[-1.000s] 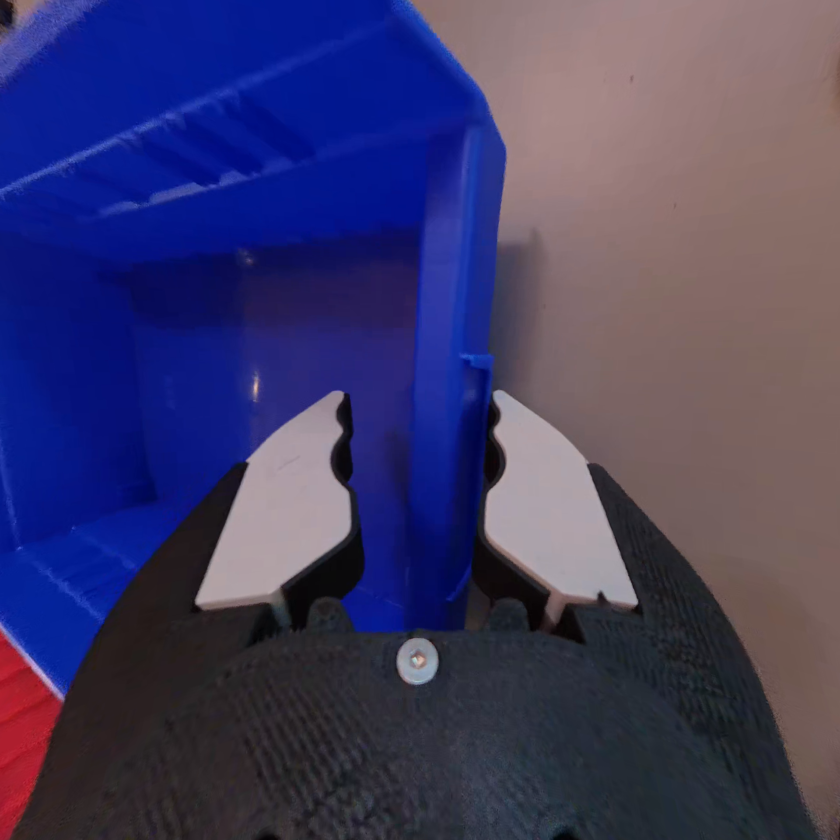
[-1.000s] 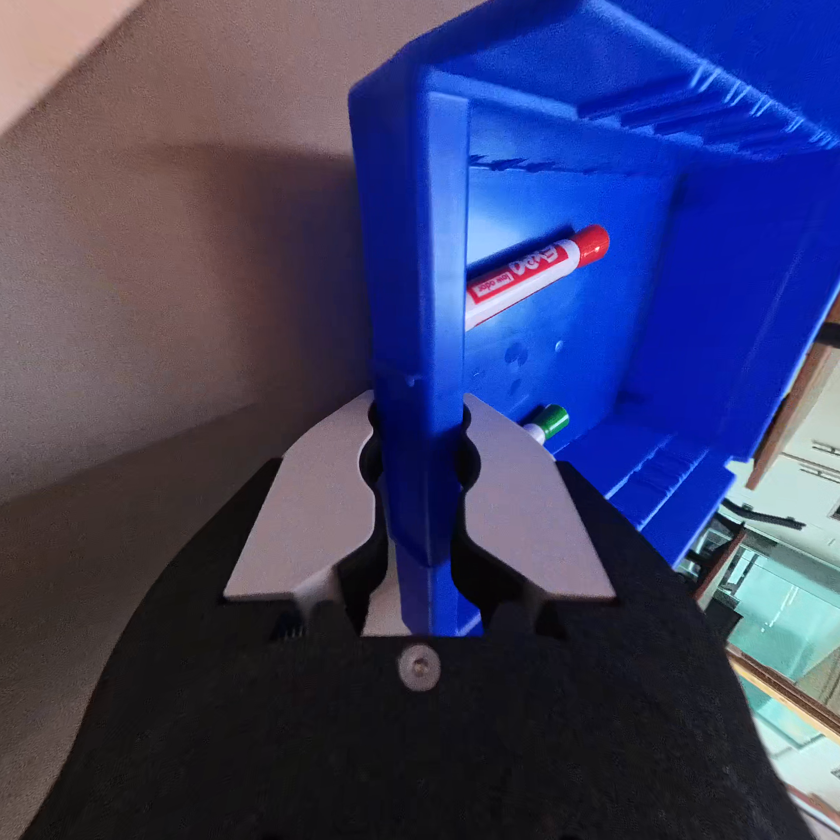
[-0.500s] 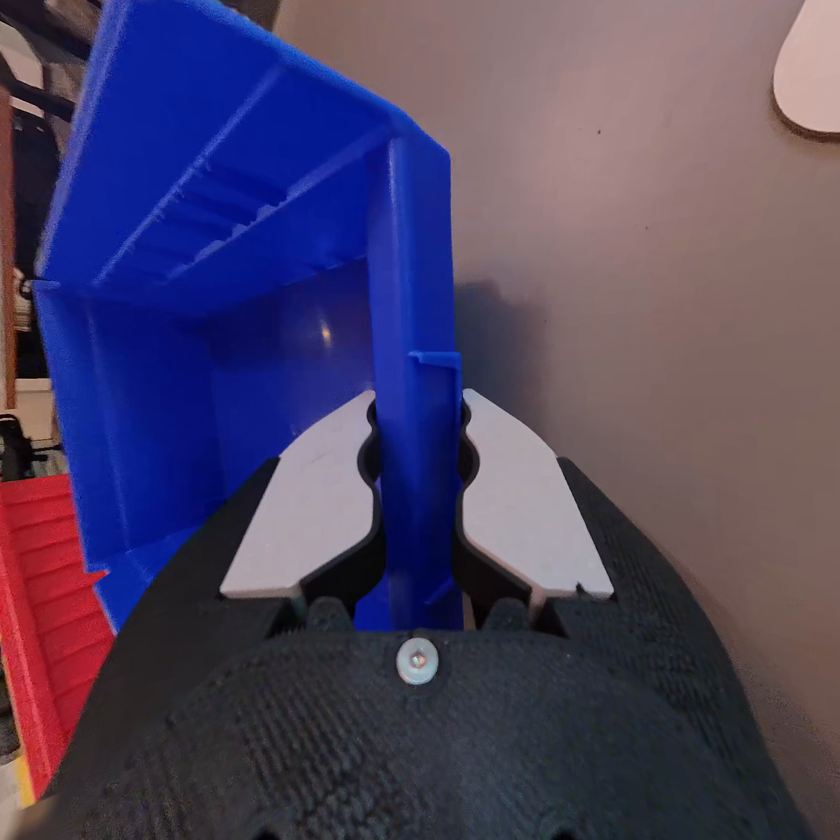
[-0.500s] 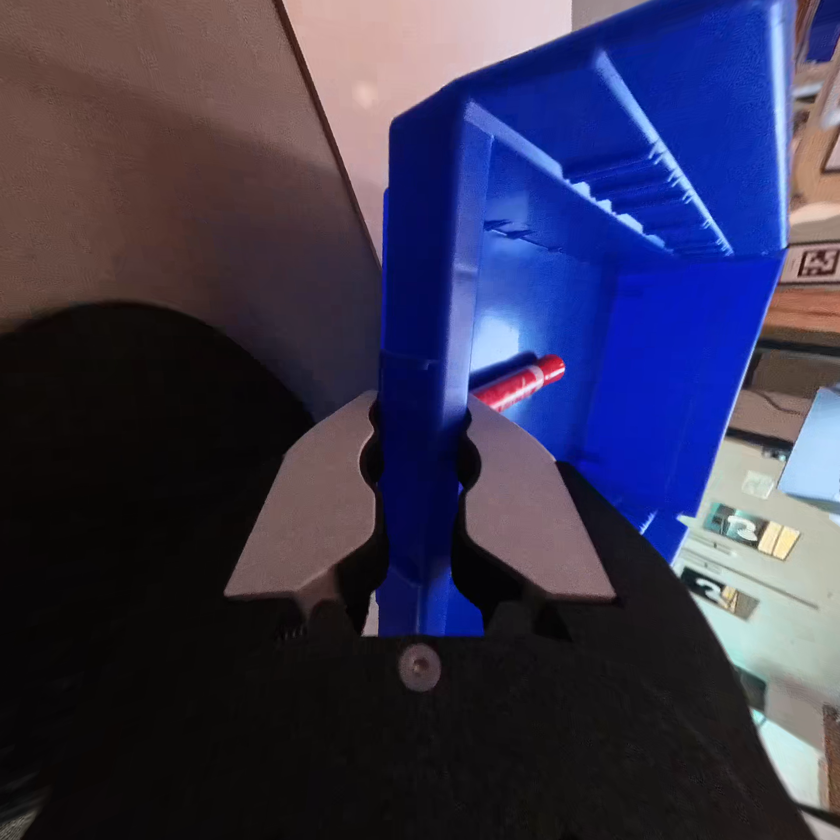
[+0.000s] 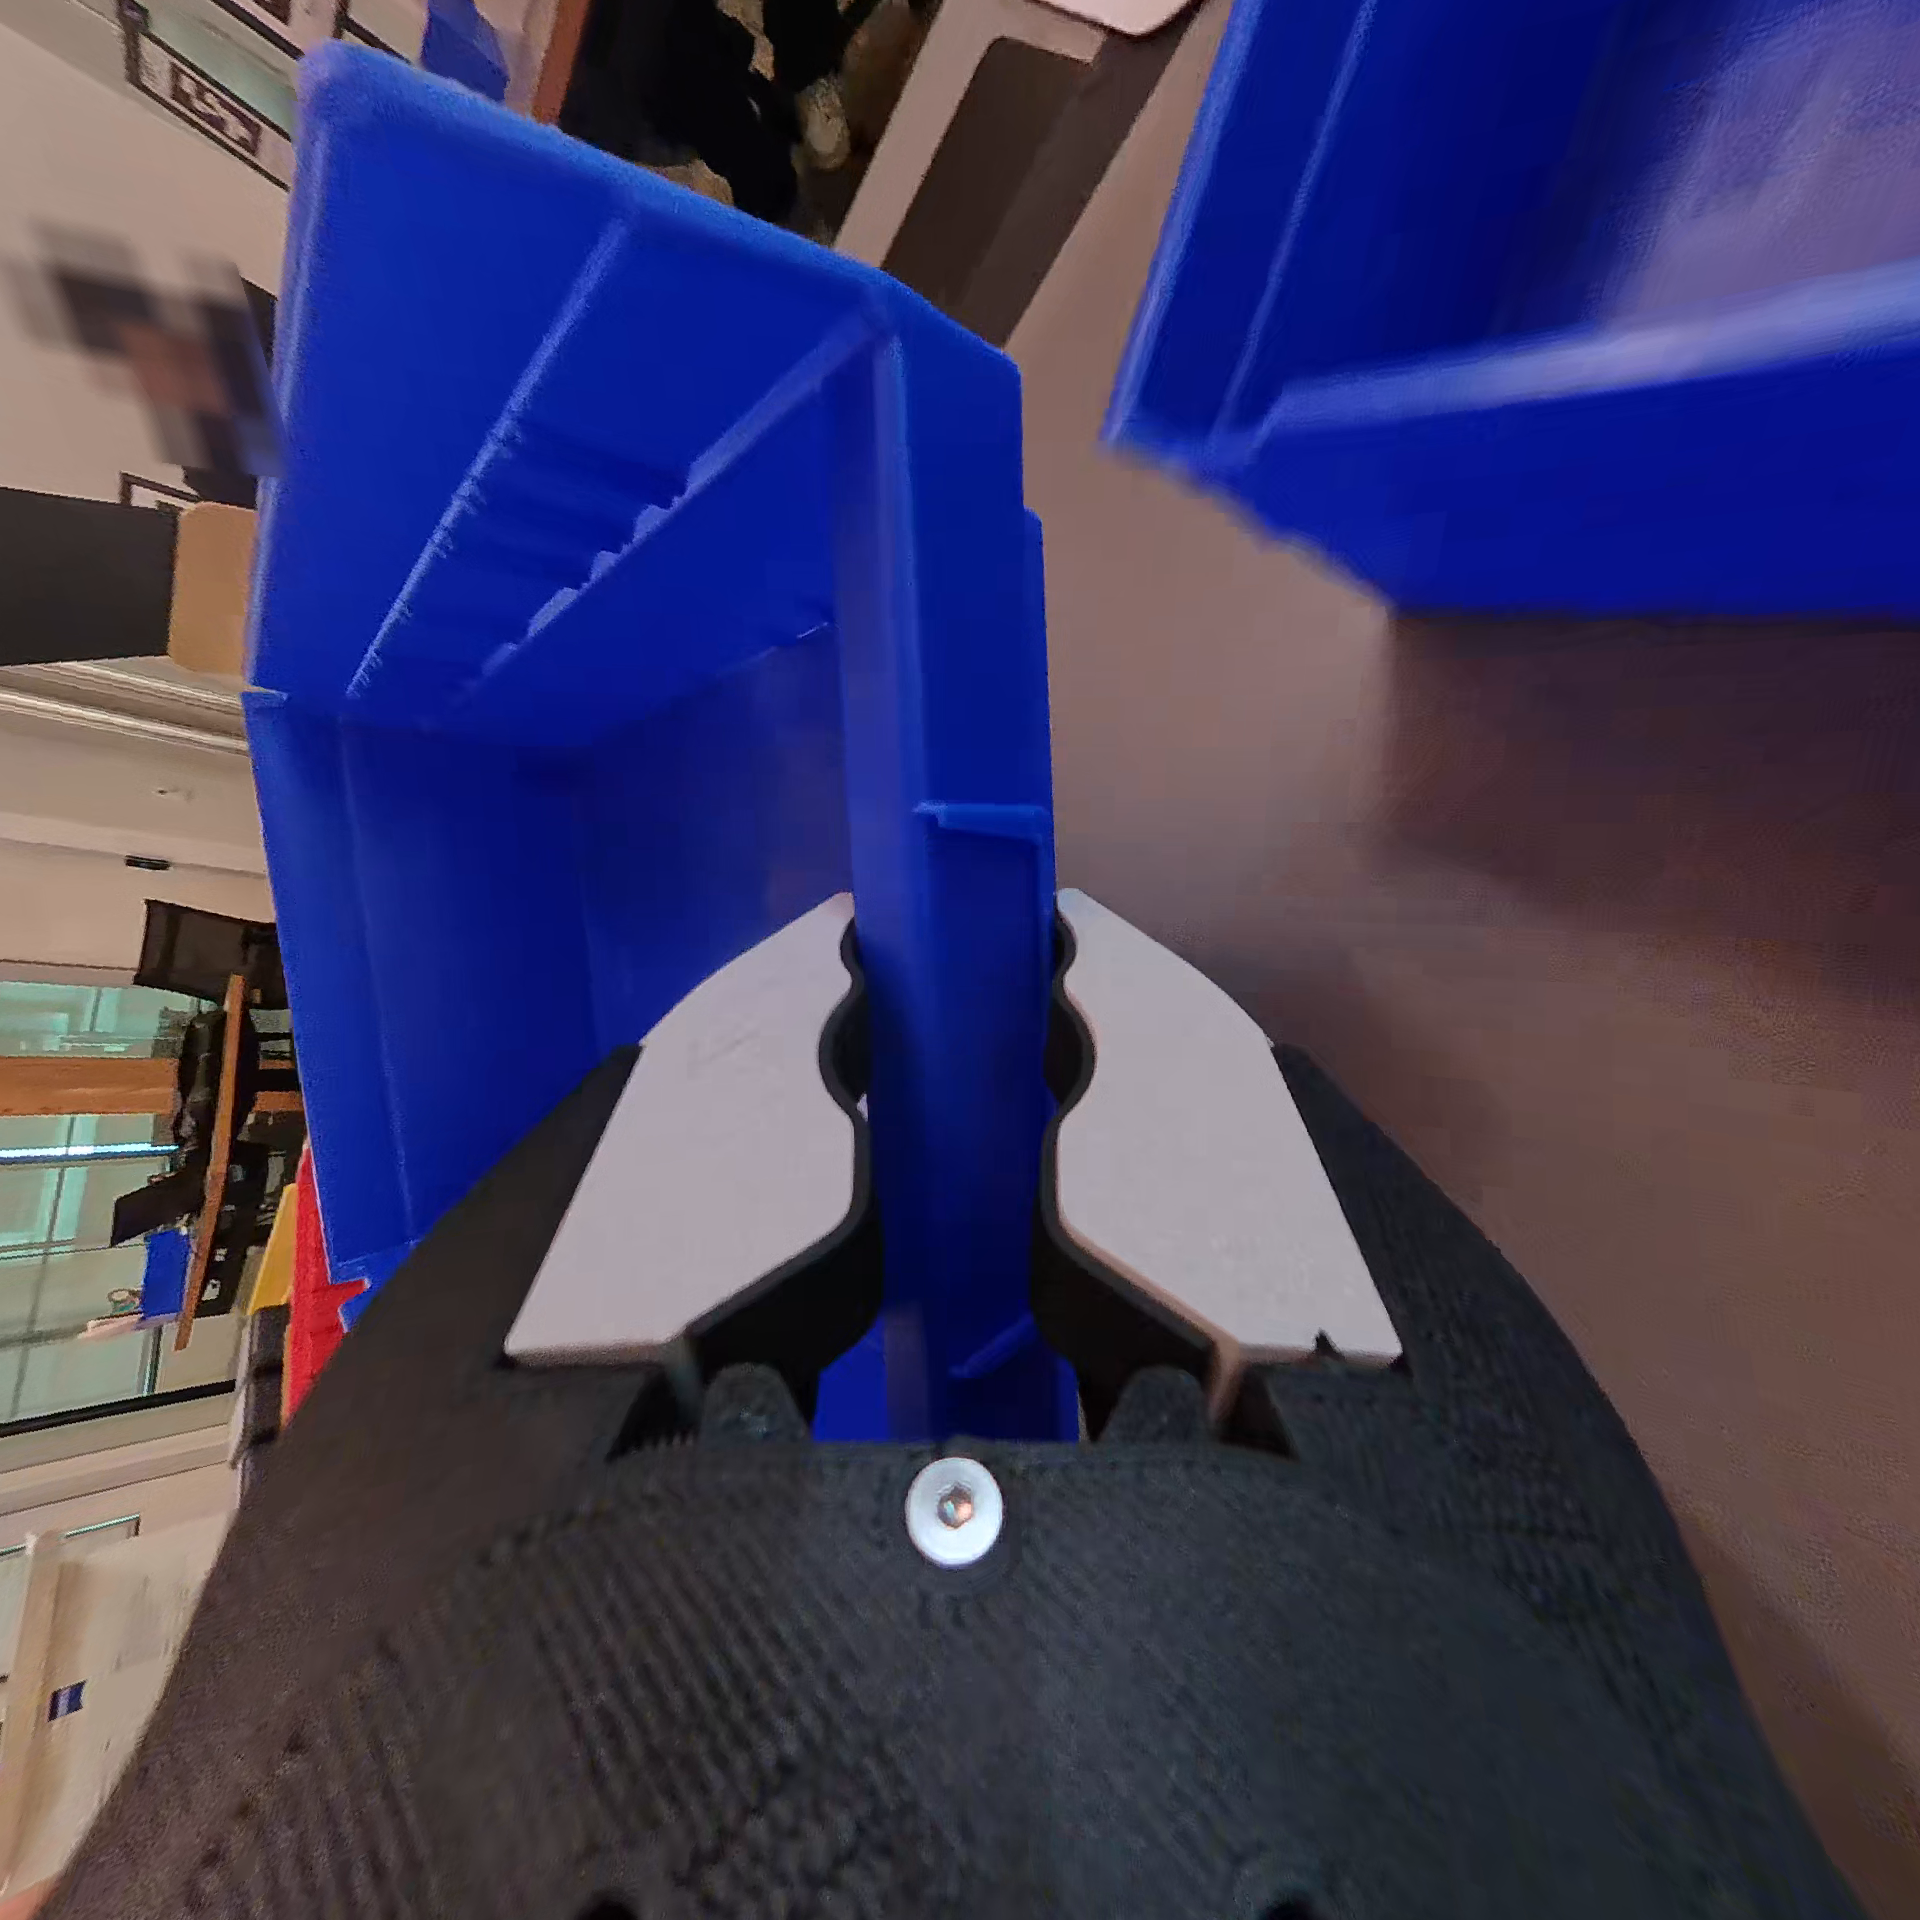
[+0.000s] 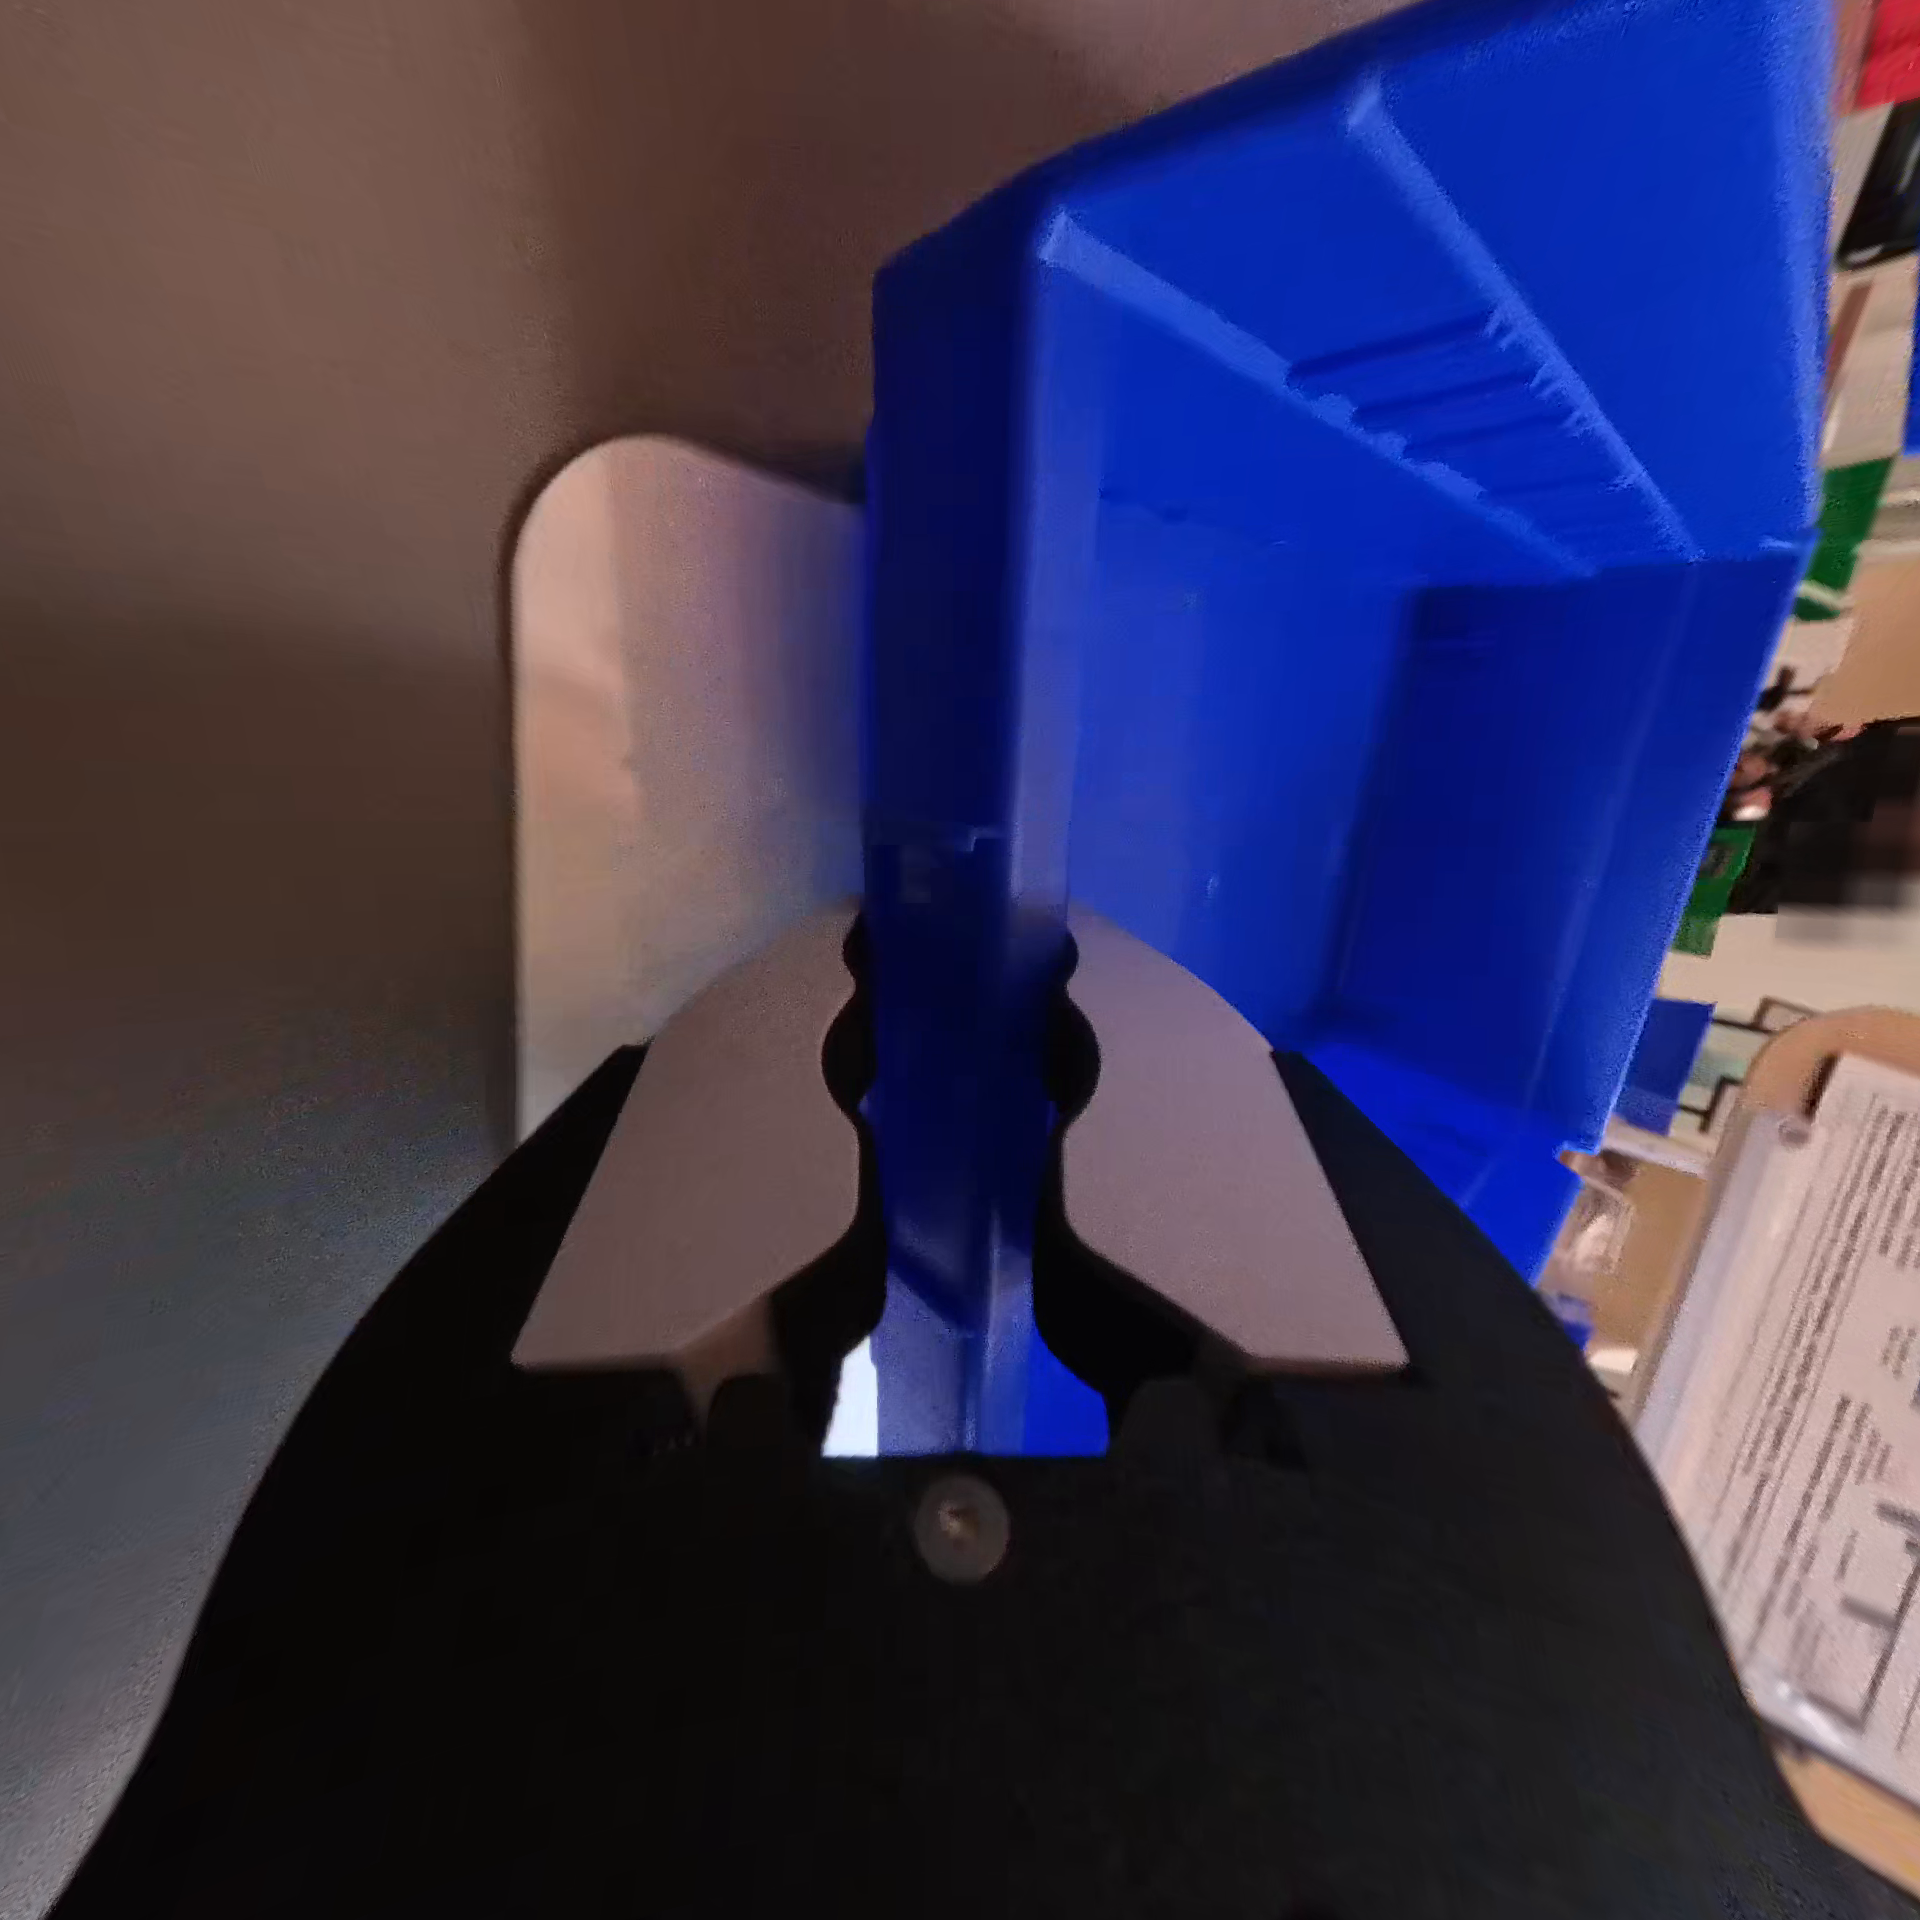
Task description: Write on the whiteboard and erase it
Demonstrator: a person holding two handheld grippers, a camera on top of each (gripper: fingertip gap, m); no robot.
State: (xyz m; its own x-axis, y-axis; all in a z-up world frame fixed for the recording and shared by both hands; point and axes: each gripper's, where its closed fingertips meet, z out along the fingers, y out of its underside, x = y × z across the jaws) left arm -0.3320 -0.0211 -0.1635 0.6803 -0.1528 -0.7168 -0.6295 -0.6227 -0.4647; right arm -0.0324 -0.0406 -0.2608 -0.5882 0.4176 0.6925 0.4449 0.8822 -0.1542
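While the blue bin [image 5: 582, 644] is clamped by both rims | left gripper [image 5: 954, 1029] and right gripper [image 6: 956, 1029] narrowed onto its walls | whiteboard [image 6: 665, 707] apparently beside bin | slip risked if tilted.

Office-like workroom: wooden desks [image 5: 94, 1086], glass partitions [image 5: 73, 1205], stacked storage bins [image 5: 312, 1278].

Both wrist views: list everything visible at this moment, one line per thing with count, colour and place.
held bin: one, blue, rim walls clamped from both sides.
second bin: one, blue, blurred, upper right of left view.
white board: one, rounded corner, left of the bin in right view.
table: one, brown, right of the bin.
printed sheet: one, white, right edge of right view.
left tool: shut on the bin wall.
right tool: shut on the bin wall.
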